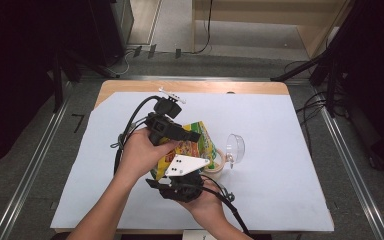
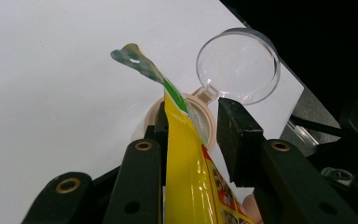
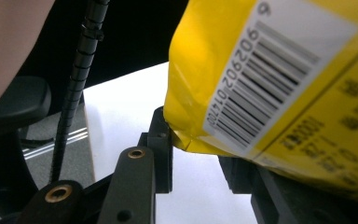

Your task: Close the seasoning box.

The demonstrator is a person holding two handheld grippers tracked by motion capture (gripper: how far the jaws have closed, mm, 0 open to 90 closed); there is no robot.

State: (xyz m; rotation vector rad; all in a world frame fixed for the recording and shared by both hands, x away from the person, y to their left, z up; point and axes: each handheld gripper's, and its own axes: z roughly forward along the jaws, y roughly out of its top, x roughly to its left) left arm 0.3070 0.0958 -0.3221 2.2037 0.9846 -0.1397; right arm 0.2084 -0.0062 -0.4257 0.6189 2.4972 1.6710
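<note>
White paper covers the surface (image 1: 280,165), and above it hangs a glossy yellow snack pouch (image 1: 192,145), its mouth tilted toward two o'clock over a tan open-lidded jar (image 1: 219,162). Left claw (image 2: 193,128), partly open, touches it with one pad; right claw (image 3: 200,154) cradles its bottom corner.

Black fingers (image 2: 242,135), brass rivets, ribbed cables

Bright, even overhead light on the white table cover (image 1: 280,165), dark surroundings, blurred close-up yellow packet (image 3: 279,79).
</note>
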